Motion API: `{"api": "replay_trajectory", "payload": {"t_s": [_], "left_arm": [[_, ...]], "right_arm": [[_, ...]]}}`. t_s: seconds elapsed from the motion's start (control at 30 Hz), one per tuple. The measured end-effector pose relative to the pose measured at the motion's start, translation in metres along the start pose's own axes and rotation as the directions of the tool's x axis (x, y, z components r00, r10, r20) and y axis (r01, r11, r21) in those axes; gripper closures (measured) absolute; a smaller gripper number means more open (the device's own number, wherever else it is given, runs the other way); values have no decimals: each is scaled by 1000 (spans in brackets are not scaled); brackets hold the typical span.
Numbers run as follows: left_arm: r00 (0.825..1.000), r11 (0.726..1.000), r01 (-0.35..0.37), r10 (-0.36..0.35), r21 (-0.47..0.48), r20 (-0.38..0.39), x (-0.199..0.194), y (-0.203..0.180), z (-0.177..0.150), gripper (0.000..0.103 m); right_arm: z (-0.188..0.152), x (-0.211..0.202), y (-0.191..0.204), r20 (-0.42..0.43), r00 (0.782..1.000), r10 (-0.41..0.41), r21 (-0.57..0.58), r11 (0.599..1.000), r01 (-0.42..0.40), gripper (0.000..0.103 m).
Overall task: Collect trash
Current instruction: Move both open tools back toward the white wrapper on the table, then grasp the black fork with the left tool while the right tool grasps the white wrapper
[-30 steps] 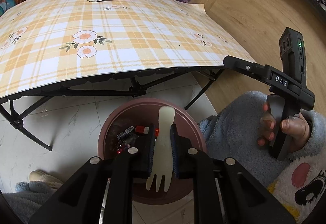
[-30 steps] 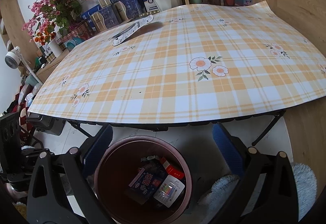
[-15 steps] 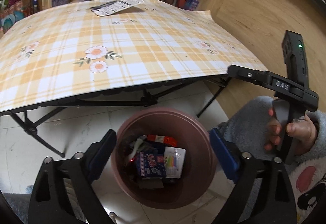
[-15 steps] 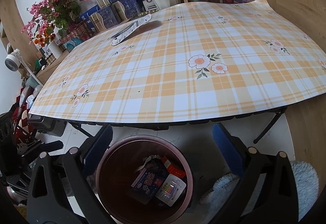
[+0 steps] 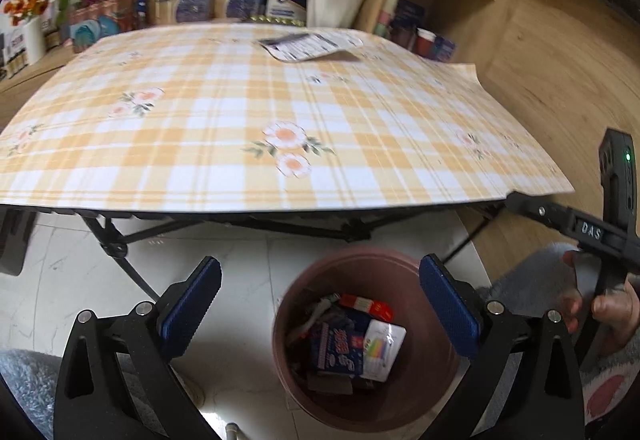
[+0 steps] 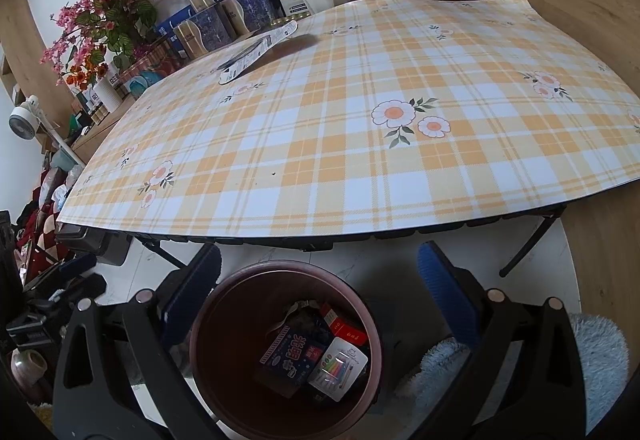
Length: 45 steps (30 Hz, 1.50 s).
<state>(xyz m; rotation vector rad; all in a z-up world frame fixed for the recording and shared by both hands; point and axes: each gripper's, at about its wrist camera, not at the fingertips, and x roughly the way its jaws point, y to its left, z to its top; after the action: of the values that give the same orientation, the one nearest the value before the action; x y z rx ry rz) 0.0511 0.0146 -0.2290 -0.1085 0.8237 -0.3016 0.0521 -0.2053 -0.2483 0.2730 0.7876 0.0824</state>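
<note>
A brown round bin [image 5: 360, 255] [image 6: 280, 266] stands on the pale floor just in front of the table. Inside lie a blue printed packet [image 5: 338, 350] [image 6: 292, 356], a white blister card [image 5: 382, 350] [image 6: 338, 364] and a red box [image 5: 366, 306]. My left gripper [image 5: 319, 267] hangs above and left of the bin; its jaws are opening wide with nothing between them. My right gripper [image 6: 319, 256] stands open and empty directly over the bin. A flat printed package [image 5: 308, 46] [image 6: 260, 50] lies on the far side of the table.
The folding table with an orange plaid flowered cloth [image 5: 240, 144] [image 6: 360, 160] overhangs black crossed legs [image 5: 116, 244]. Flower pots, boxes and cups line the shelves behind. A hand [image 5: 612, 312] in a fluffy sleeve holds the right gripper at the right edge.
The left gripper opened and let go of the pale plastic fork it held over the bin; the fork is gone from between its fingers. It then rose and swung left. The right gripper stayed put.
</note>
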Motion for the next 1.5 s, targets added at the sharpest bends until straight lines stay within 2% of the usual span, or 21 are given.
{"api": "replay_trajectory", "payload": {"t_s": [0.23, 0.37, 0.53, 0.63, 0.83, 1.03, 1.07, 1.13, 1.17, 1.23, 1.3, 1.4, 1.5], "left_arm": [[993, 999, -29, 31, -20, 112, -19, 9, 8, 6], [983, 995, -88, 94, -43, 160, -28, 19, 16, 6], [966, 980, -167, 184, -107, 180, -35, 43, 27, 6], [953, 969, -209, 233, -134, 196, -41, 57, 38, 6], [936, 959, -212, 255, -190, 243, -47, 83, 70, 6], [926, 961, -191, 245, -201, 288, -39, 101, 110, 6], [924, 960, -194, 248, -201, 292, -37, 104, 116, 6], [922, 960, -199, 252, -197, 294, -30, 108, 130, 6], [924, 962, -189, 242, -196, 296, -28, 110, 135, 6], [938, 976, -114, 167, -184, 303, -21, 113, 147, 6], [943, 978, -111, 159, -176, 291, -14, 113, 156, 6], [956, 985, -67, 109, -160, 272, 1, 112, 171, 6], [969, 992, -53, 79, -113, 236, 23, 108, 188, 6]], "right_arm": [[8, -3, -4, 17, 1000, 10, 12, 1000, -10, 6], [14, 1, -6, 8, 1000, 12, 24, 1000, -12, 6], [31, 13, -8, -19, 999, 26, 48, 999, -25, 6], [51, 19, -6, -21, 998, 57, 64, 996, -56, 6], [109, 45, -1, 4, 992, 123, 67, 990, -123, 6], [178, 103, 12, 19, 985, 169, 45, 984, -170, 6], [189, 120, 15, 8, 984, 180, 49, 982, -180, 7], [205, 143, 18, -6, 980, 200, 72, 977, -199, 17], [213, 155, 18, -13, 978, 209, 92, 974, -207, 19], [230, 181, 18, -14, 974, 224, 138, 966, -220, 21], [246, 202, 18, -6, 971, 239, 182, 955, -234, 28], [262, 228, 16, 0, 963, 269, 265, 929, -259, 31], [270, 249, 16, -8, 953, 303, 324, 902, -284, 35]]}}
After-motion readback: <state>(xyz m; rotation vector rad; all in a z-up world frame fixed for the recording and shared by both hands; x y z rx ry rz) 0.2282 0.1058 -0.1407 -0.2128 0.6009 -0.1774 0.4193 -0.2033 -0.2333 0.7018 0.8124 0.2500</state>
